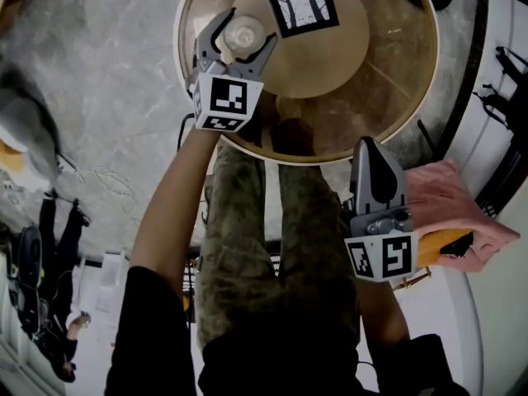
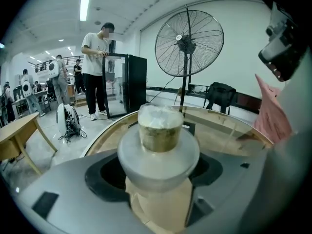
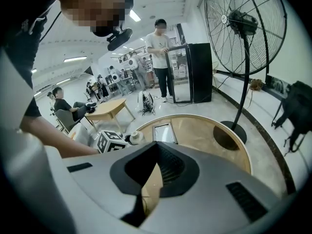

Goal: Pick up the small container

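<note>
Head view: the small container (image 1: 243, 33), a pale round pot with a whitish top, is found at the near-left edge of the round glass-topped table (image 1: 396, 97), between the fingers of the left gripper (image 1: 249, 30). In the left gripper view the fingers are seen pinching its lower body from both sides, below a wide grey collar. That hold is probably chosen so that the collar is caught on the fingers and the pot cannot slip down. Whether its base is clear of the glass cannot be told. The right gripper (image 1: 373, 151) is held off the table, near the person's legs and beside a pink cloth (image 1: 450, 213), with its fingers pressed together on nothing. It is judged to be parked there so that the left one's reach is left free. A black-framed print (image 1: 299, 2) lies just beyond the container, apart from it.
</note>
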{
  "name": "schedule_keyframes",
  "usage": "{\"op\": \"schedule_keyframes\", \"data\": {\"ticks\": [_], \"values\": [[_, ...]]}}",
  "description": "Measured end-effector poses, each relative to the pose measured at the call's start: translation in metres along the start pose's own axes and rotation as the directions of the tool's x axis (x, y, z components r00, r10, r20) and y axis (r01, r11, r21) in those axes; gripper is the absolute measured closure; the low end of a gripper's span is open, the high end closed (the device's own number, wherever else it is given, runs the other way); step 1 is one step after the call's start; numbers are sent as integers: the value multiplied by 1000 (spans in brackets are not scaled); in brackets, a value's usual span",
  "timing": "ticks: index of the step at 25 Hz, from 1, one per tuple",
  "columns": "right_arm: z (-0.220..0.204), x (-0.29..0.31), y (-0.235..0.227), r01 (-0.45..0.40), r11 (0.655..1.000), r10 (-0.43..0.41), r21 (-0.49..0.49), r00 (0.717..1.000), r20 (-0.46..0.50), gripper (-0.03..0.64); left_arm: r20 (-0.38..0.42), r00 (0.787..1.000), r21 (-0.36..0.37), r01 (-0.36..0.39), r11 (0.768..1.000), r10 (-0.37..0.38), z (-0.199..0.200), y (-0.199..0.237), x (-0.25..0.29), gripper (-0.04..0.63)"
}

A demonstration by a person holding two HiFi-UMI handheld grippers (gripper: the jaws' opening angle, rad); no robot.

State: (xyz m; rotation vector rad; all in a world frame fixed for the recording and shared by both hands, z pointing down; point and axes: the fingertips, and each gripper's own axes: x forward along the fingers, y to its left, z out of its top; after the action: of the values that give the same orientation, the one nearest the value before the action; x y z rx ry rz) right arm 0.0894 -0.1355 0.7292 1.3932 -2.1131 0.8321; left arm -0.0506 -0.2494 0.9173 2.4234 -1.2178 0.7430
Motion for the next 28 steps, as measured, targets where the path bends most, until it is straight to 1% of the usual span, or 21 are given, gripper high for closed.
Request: {"op": "schedule_keyframes", "data": {"ticks": [4, 7, 10, 12, 16, 19, 21, 23, 26, 28], "values": [[2, -7, -5, 11, 1000, -11, 6, 1000, 15, 600, 15, 1000, 5, -2, 1000, 2, 5, -3, -7, 249], [4, -11, -5, 9, 1000, -9, 7, 1000, 26, 600, 40, 999, -18, -10, 1000, 11, 16, -5, -17, 249], [12, -19, -5, 6, 1000, -6, 1, 999, 43, 600, 55, 998, -23, -8, 1000, 10, 34, -11, -31, 249], [26, -29, -3, 4, 1000, -3, -8, 998, 67, 600, 66, 998, -25, -9, 1000, 10, 54, -15, -45, 249], [68, -61, 5, -3, 999, 7, -32, 993, 118, 600, 78, 997, -51, -20, 998, 24, 103, -25, -92, 249], [93, -90, 9, -7, 1000, 11, -25, 990, 140, 600, 76, 996, -61, -47, 997, 52, 139, -38, -135, 249], [114, -112, 14, -15, 1000, 17, -19, 989, 144, 600, 61, 996, -99, -60, 993, 66, 165, -50, -167, 249], [144, -130, 19, -21, 999, 27, -34, 984, 177, 600, 54, 996, -131, -64, 989, 72, 204, -59, -194, 249], [190, -156, 25, -27, 997, 45, -75, 966, 254, 600, 59, 996, -119, -54, 991, 61, 270, -72, -230, 249], [207, -186, 34, -43, 993, 71, -110, 961, 268, 600, 65, 997, -105, -41, 994, 48, 304, -93, -264, 249]]}}
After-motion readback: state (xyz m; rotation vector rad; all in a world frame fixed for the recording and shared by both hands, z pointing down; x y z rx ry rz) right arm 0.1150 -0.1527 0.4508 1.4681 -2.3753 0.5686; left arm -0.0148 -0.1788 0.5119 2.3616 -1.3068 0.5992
